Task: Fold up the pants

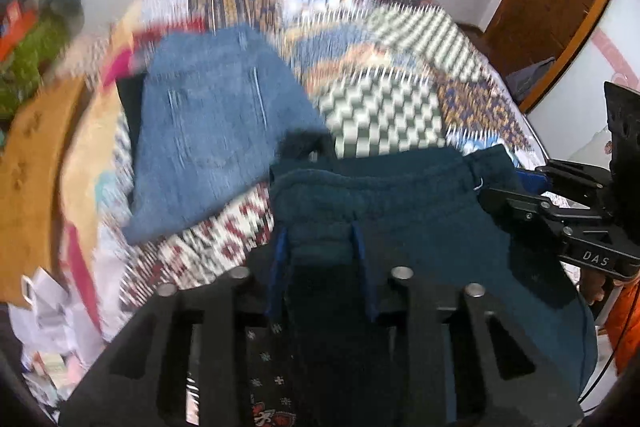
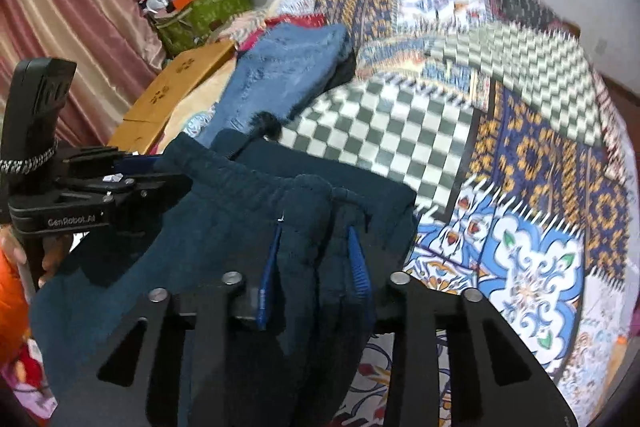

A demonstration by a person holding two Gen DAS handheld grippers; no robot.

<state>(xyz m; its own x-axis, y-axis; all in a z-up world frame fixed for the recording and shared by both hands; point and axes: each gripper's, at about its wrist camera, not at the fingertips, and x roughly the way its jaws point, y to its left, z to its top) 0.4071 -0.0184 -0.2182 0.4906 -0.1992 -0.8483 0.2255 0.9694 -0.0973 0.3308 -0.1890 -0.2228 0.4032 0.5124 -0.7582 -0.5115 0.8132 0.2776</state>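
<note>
**Both grippers clamped on the dark teal pants**

The left gripper (image 1: 320, 255) pinches the bunched waistband of the dark teal pants (image 1: 420, 203) between its blue pads. Right of it, the right gripper (image 1: 496, 193) bites the same waistband. Beyond them, folded jeans (image 1: 216, 123) lie on the patterned bedspread (image 1: 384, 107).

Ahead of my tongs the checkered patch of the quilt (image 2: 384, 131) lies bare, and so does the patterned stretch to its right; I could pass freely there. To the left the folded jeans (image 2: 280, 75) block the way, with a cardboard box (image 2: 180, 83) and a green bag (image 2: 208, 15) crowded beyond them by the curtain (image 2: 68, 7). The dark pants (image 2: 224, 211) hang across the near space between my two tongs.
</note>
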